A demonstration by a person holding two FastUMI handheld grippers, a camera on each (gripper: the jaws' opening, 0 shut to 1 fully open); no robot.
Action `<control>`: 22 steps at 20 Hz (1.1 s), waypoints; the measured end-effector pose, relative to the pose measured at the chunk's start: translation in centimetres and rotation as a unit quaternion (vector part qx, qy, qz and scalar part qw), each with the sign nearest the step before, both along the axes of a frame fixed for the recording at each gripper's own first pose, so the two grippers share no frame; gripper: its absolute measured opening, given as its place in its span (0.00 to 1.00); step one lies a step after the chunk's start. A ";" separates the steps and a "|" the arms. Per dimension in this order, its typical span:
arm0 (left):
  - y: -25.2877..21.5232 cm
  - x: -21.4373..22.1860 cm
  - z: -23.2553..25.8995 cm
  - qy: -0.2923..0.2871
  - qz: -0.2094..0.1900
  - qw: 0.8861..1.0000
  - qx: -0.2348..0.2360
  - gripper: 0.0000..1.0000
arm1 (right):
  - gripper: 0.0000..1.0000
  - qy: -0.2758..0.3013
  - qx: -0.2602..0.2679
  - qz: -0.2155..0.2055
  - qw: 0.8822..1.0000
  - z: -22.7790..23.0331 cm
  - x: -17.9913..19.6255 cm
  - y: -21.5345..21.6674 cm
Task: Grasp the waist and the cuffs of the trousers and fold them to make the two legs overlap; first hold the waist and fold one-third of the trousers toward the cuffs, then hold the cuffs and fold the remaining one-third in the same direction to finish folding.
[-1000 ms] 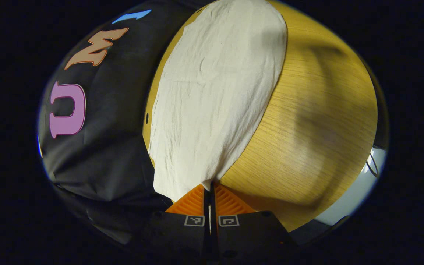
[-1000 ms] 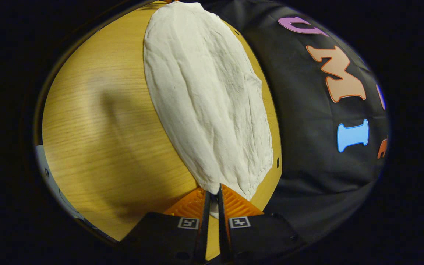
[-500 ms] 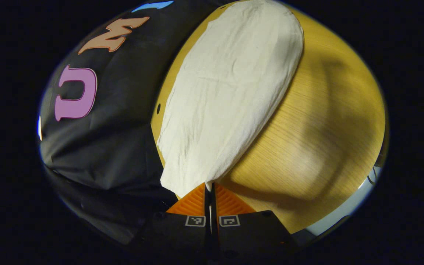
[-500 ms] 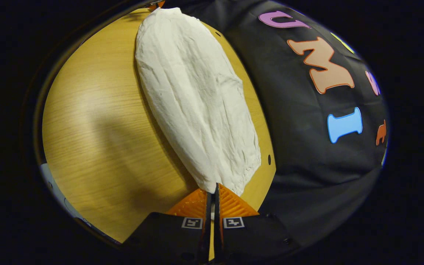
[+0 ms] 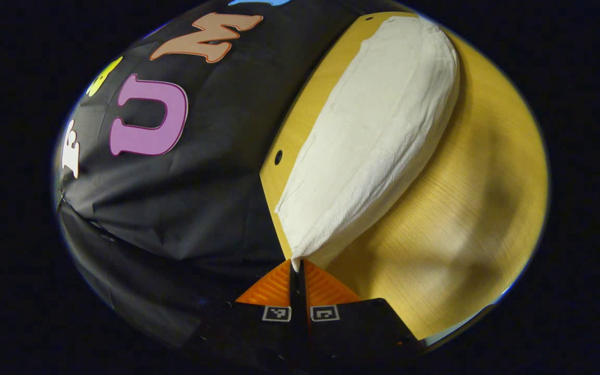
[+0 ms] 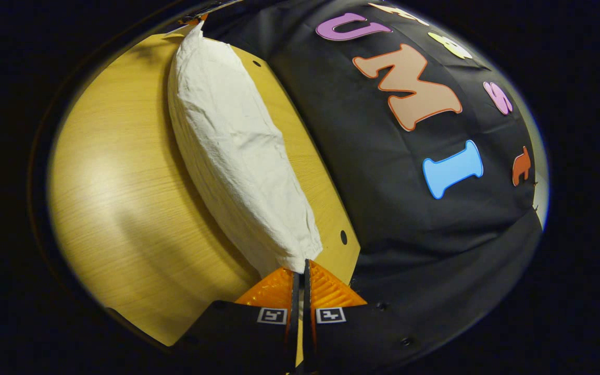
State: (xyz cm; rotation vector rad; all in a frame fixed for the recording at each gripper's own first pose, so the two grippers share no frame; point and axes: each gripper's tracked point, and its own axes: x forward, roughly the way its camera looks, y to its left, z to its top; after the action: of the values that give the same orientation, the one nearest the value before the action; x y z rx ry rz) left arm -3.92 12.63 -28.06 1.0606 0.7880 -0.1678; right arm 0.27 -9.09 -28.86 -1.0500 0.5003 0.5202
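Observation:
The trousers are off-white cloth stretched over the wooden table. In the left gripper view their near corner runs into my left gripper, which is shut on the cloth and lifts that edge. In the right gripper view the trousers stretch away from my right gripper, shut on their other near corner. The lifted edge hangs above the table and casts a shadow beside it. I cannot tell which end is the waist and which the cuffs.
The black booth wall rises right behind the table's far edge, also seen as the booth wall in the right gripper view. Small round holes mark the tabletop near that edge. Bare wood lies on the near side of the trousers.
Both grippers have risen and swung toward the booth wall, carrying the held edge with them. The cloth now looks narrower and more upright, and more of the wall is in view.

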 end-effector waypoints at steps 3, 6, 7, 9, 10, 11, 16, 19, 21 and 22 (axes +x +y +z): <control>0.2 2.1 1.0 -0.017 0.008 1.000 -0.016 0.00 | 0.06 -0.020 0.013 -0.023 0.999 1.4 2.4 1.0; 0.2 5.0 2.1 -0.035 0.010 0.999 -0.025 0.00 | 0.06 -0.036 0.017 -0.043 0.998 2.4 4.6 1.6; 0.2 6.0 2.5 -0.040 0.011 0.999 -0.031 0.00 | 0.06 -0.040 0.015 -0.050 0.998 2.6 5.4 1.8; 0.3 7.8 3.2 -0.053 0.013 0.998 -0.042 0.00 | 0.06 -0.044 0.015 -0.065 0.997 2.7 6.9 2.3; 0.2 9.0 3.4 -0.061 0.013 0.997 -0.047 0.00 | 0.06 -0.045 0.016 -0.071 0.996 2.6 7.5 2.5; 0.2 10.0 3.6 -0.065 0.014 0.996 -0.051 0.00 | 0.06 -0.049 0.016 -0.078 0.996 2.6 8.2 2.6; 0.0 15.1 2.7 -0.077 0.022 0.993 -0.081 0.00 | 0.06 -0.058 0.020 -0.115 0.991 1.5 11.7 3.7; -0.2 17.3 1.1 -0.079 0.034 0.992 -0.097 0.00 | 0.06 -0.056 0.020 -0.131 0.990 0.0 13.7 4.5; -0.3 18.6 -0.3 -0.074 0.034 0.992 -0.096 0.00 | 0.06 -0.048 0.016 -0.140 0.989 -1.6 14.6 4.9; -0.3 19.2 -1.1 -0.069 0.032 0.993 -0.094 0.00 | 0.06 -0.045 0.015 -0.145 0.988 -2.3 15.0 5.0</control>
State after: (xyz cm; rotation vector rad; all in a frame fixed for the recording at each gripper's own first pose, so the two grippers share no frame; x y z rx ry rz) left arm 15.29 12.30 -29.19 0.8579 0.6661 -0.1095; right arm 15.24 -4.05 -31.17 -0.9471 0.5517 0.2218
